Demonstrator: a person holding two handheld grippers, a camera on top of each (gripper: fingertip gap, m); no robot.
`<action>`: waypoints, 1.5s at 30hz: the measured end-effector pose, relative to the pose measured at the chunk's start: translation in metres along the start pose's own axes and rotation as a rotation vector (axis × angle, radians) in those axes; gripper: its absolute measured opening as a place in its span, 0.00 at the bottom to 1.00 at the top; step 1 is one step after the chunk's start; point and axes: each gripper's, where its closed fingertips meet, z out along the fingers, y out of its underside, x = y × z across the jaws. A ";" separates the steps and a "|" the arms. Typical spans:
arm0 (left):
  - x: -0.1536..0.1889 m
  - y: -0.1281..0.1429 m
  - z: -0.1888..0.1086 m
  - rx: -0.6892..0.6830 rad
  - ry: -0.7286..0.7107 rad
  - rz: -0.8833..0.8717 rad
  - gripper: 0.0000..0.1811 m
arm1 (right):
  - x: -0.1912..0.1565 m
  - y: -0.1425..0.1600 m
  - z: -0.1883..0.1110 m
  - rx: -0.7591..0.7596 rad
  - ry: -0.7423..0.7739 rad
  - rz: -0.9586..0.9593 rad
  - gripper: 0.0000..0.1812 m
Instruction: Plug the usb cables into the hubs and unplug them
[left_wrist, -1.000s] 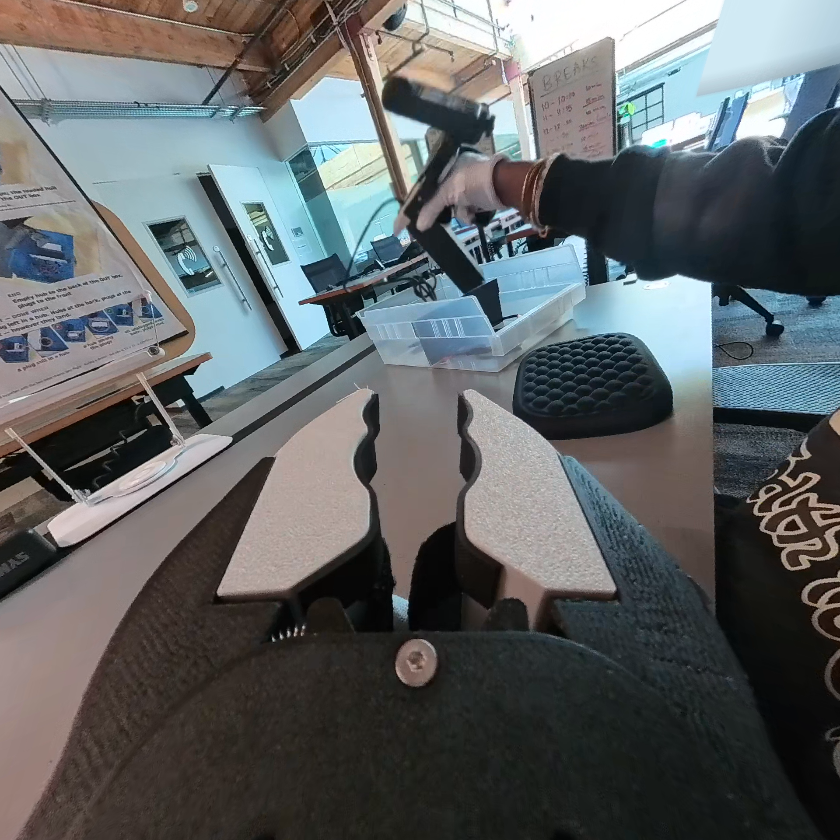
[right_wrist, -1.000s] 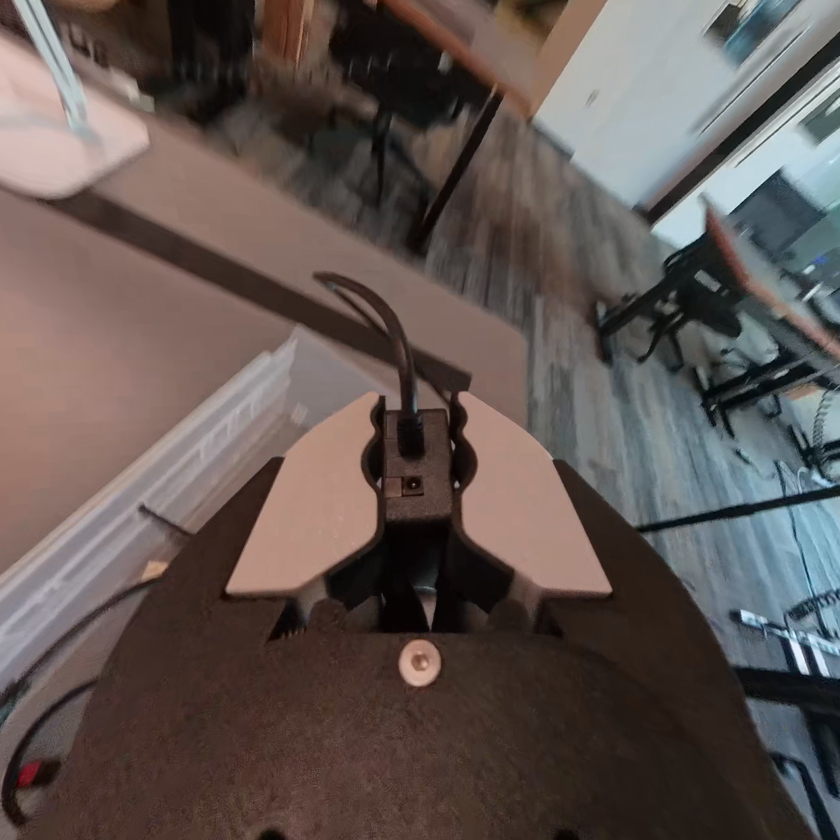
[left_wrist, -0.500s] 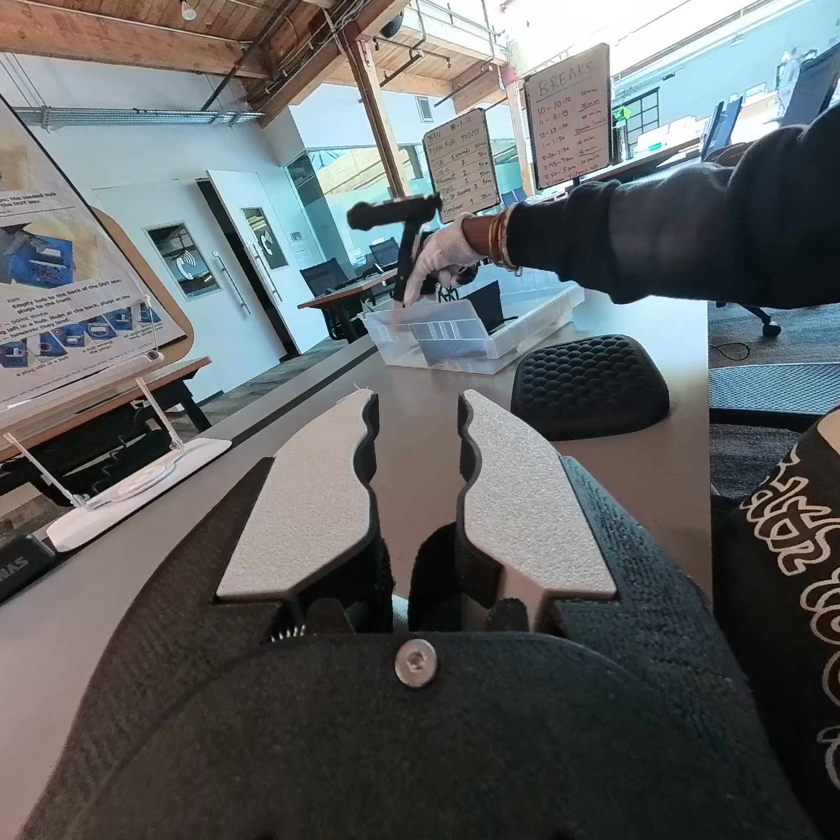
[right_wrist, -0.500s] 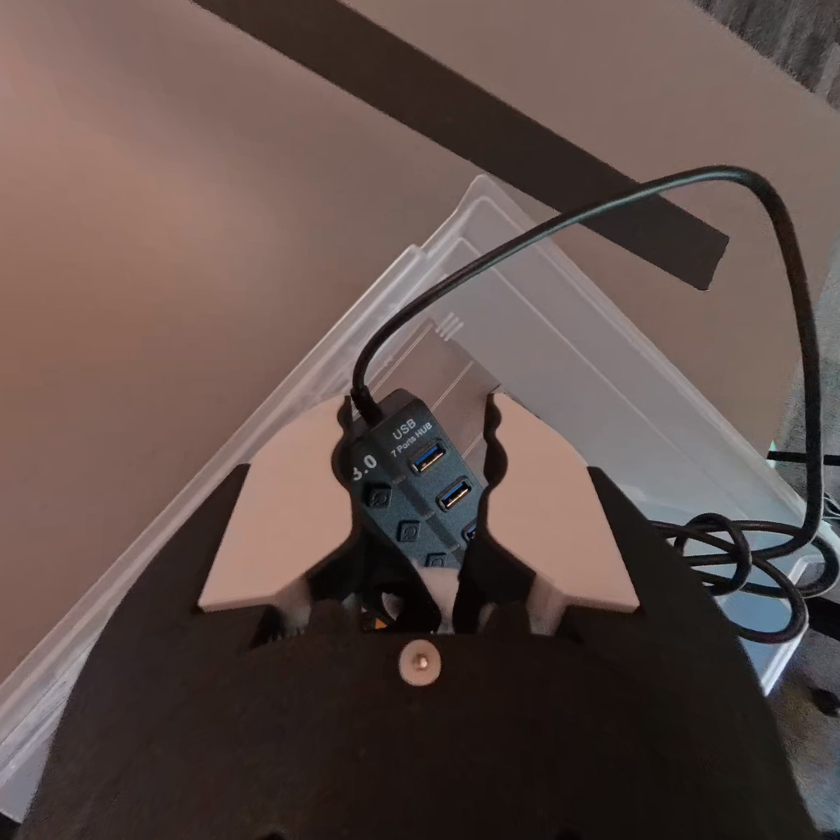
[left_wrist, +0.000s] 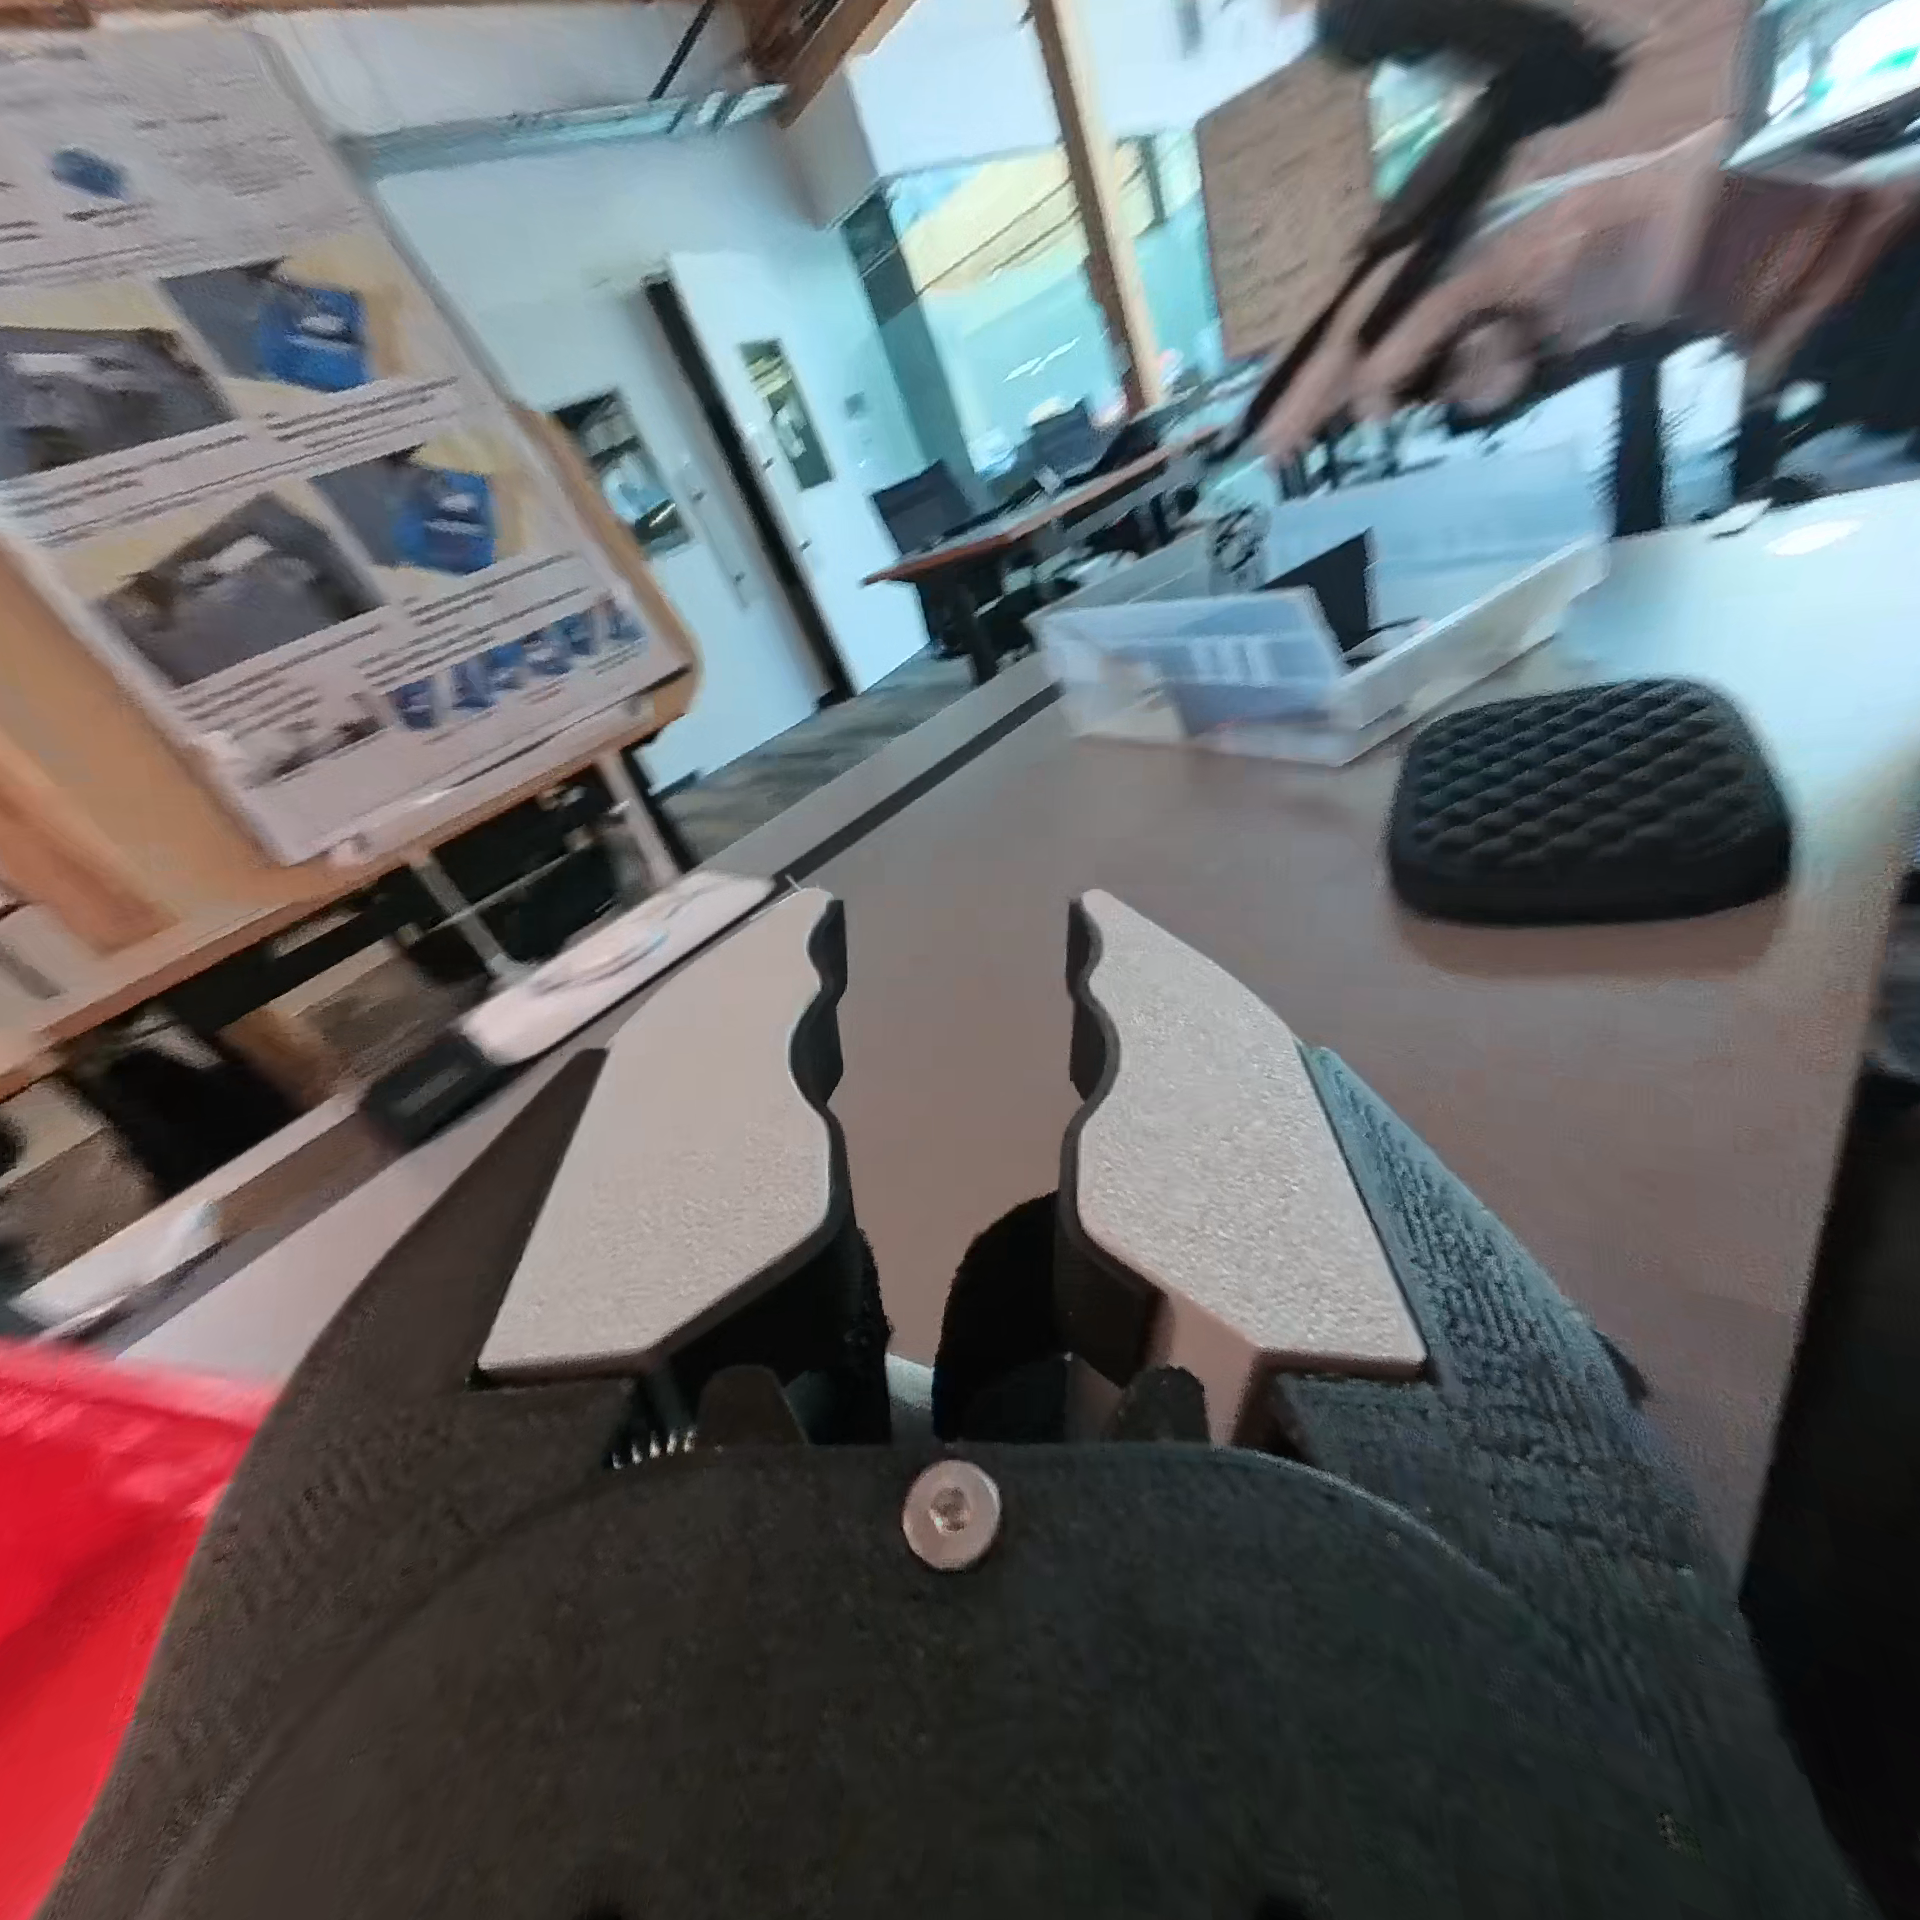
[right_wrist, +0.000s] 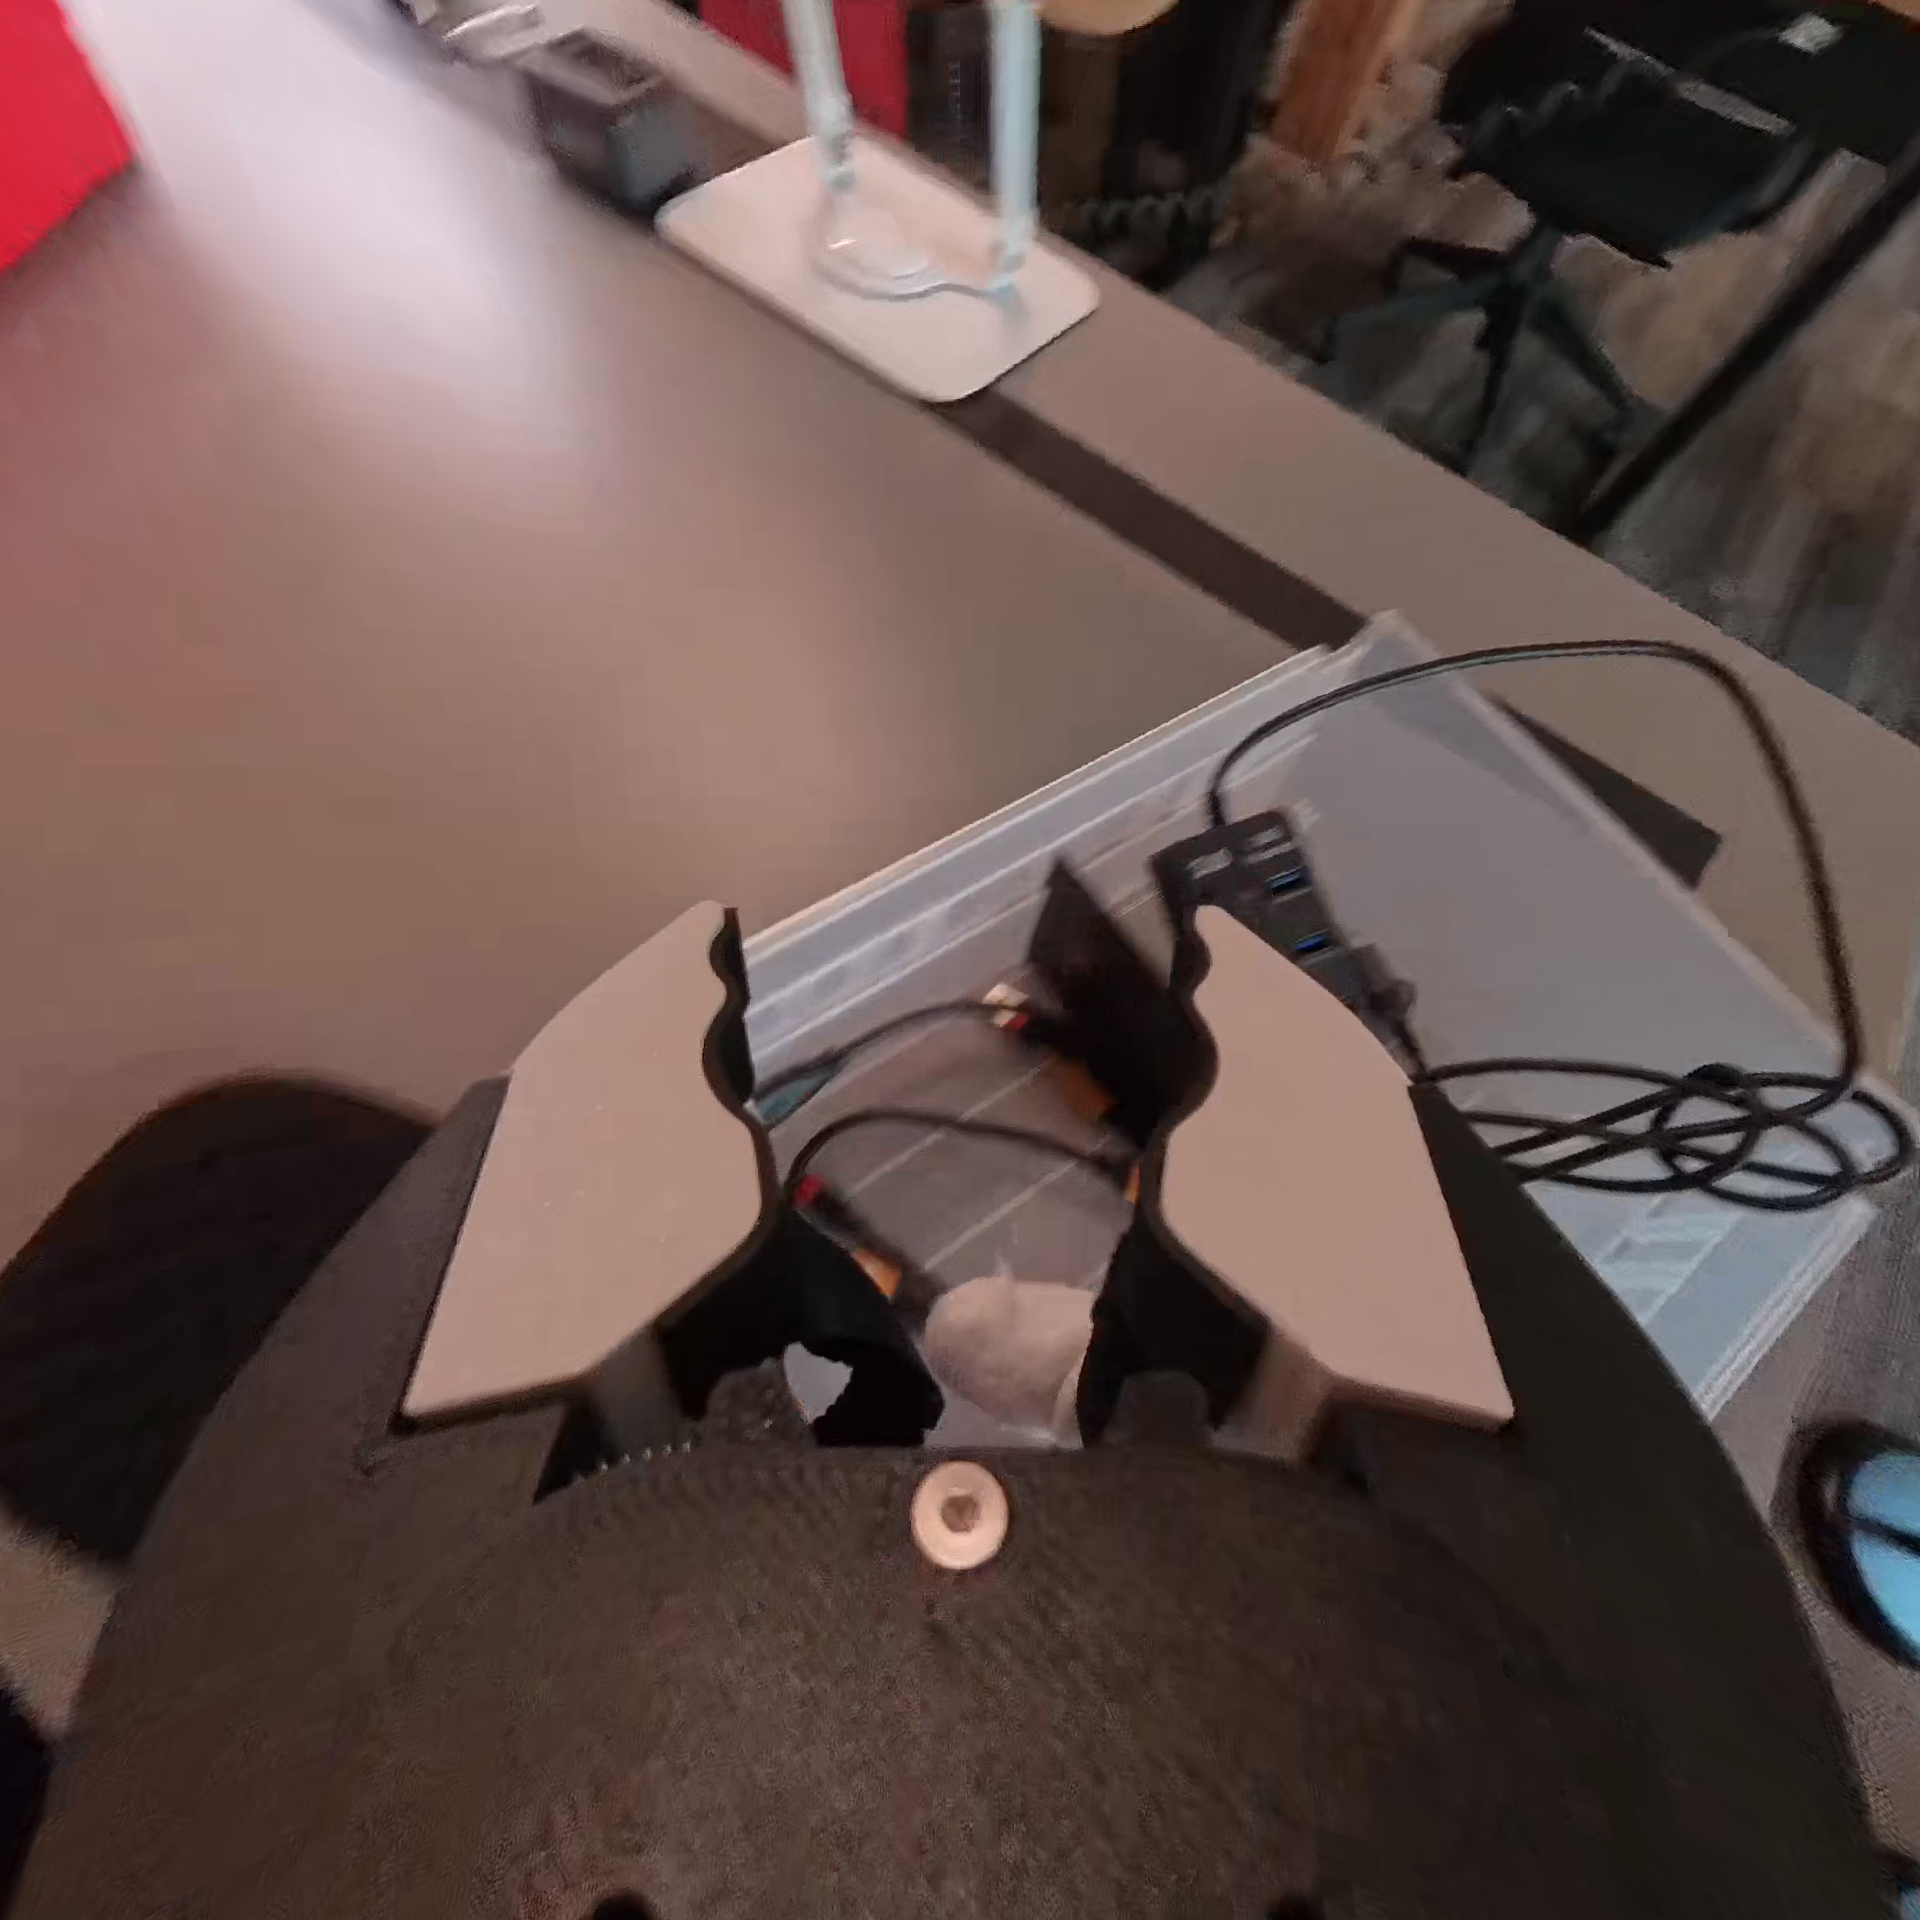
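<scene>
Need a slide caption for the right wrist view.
Open right gripper above clear tray holding black USB hub and cables.

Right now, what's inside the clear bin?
A black hub with its coiled cable, plus loose cables with orange-tipped plugs. The right gripper covers the bin's near part.

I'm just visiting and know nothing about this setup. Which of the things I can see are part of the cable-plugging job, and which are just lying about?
Part of the job:
- black USB hub, lying in the clear tray
- its coiled black cable
- loose plugs with red ends
- left gripper and right gripper, both open and empty

Just lying about:
- black textured pad
- instruction poster on its stand
- white stand base
</scene>
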 end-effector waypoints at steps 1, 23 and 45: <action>-0.016 0.003 -0.012 -0.043 -0.037 0.005 0.23 | -0.019 0.012 -0.009 -0.007 -0.021 -0.041 0.42; -0.125 0.172 -0.147 -1.033 0.061 0.068 0.20 | -0.098 0.165 -0.027 -0.421 -0.081 -0.395 0.37; -0.155 0.200 -0.161 -1.165 0.053 0.244 0.20 | -0.021 0.202 -0.027 -0.574 0.125 -0.758 0.00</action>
